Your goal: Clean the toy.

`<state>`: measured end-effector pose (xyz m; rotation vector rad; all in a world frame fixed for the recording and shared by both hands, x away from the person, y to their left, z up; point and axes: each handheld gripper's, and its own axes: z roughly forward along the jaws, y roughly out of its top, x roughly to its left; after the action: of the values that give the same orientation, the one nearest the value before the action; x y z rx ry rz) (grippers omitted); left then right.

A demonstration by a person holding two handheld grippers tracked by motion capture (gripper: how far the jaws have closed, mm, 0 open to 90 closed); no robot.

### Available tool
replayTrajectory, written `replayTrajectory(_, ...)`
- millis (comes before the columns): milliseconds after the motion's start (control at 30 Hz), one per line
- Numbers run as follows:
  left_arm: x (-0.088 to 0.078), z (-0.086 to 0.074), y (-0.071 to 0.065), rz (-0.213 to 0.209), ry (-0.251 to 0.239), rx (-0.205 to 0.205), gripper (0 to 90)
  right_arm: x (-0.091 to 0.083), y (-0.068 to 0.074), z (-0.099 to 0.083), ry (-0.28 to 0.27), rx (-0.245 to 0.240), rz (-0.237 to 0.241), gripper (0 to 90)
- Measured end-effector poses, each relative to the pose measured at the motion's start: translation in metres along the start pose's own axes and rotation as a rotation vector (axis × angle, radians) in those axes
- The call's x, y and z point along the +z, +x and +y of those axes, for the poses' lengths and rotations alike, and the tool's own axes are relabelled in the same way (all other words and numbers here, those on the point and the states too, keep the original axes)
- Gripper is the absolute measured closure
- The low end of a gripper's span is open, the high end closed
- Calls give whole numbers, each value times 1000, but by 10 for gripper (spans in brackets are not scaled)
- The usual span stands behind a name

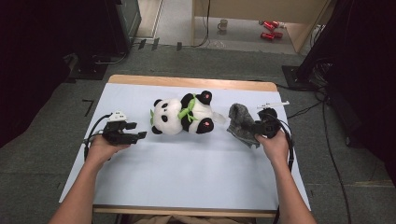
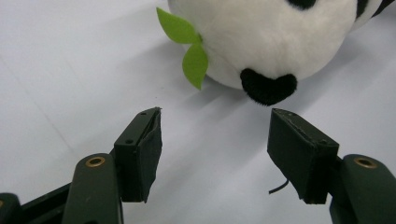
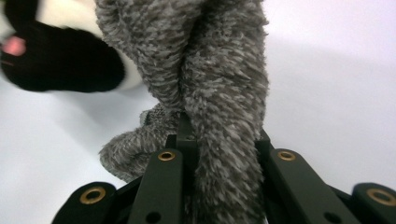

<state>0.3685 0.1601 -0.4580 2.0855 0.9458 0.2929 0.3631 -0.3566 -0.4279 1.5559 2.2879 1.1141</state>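
Observation:
A black-and-white panda plush [image 1: 183,115] with a green leaf collar lies on its back mid-table. In the left gripper view its white head [image 2: 275,42] and green leaves [image 2: 187,46] are just ahead of my left gripper [image 2: 215,149], which stands open with bare table between its pads. From the high view that left gripper [image 1: 133,133] sits left of the panda, pointing at it. A grey fuzzy cloth [image 1: 241,122] lies right of the panda's feet. My right gripper [image 1: 258,127] is shut on the grey cloth [image 3: 219,93], which bunches up between the jaws.
The table is covered by a pale blue-white sheet [image 1: 187,172] with a wooden edge [image 1: 187,82] at the far side. Cables trail on the floor at right. A mug [image 1: 223,24] and red objects [image 1: 270,30] lie on the floor beyond the table.

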Motion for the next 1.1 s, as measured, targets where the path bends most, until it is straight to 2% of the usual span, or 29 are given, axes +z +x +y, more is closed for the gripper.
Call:
replayTrajectory(100, 0, -2, 3, 9, -5, -6, 357, 5, -10, -7, -1, 41, -6, 750)
replayTrajectory(167, 0, -2, 5, 15, -3, -13, 358, 9, -16, -10, 22, 61, -19, 750)
replayTrajectory(433, 3, -4, 6, 20, 0, -12, 355, 18, -39, -22, 38, 83, -62, 746)
replayTrajectory(600, 4, -4, 7, 22, 9, -7, 355, 23, -46, -27, 43, 97, -74, 722)
replayTrajectory(767, 4, -4, 6, 24, 16, -10, 355, 27, -50, -29, 34, 101, -88, 614)
replayTrajectory(933, 4, -5, 5, 27, 17, -10, 354, 26, -49, -28, 31, 81, -139, 431)
replayTrajectory(1100, 4, -5, 5, 27, 23, -9, 354, 16, -45, -25, -4, 61, -143, 378)
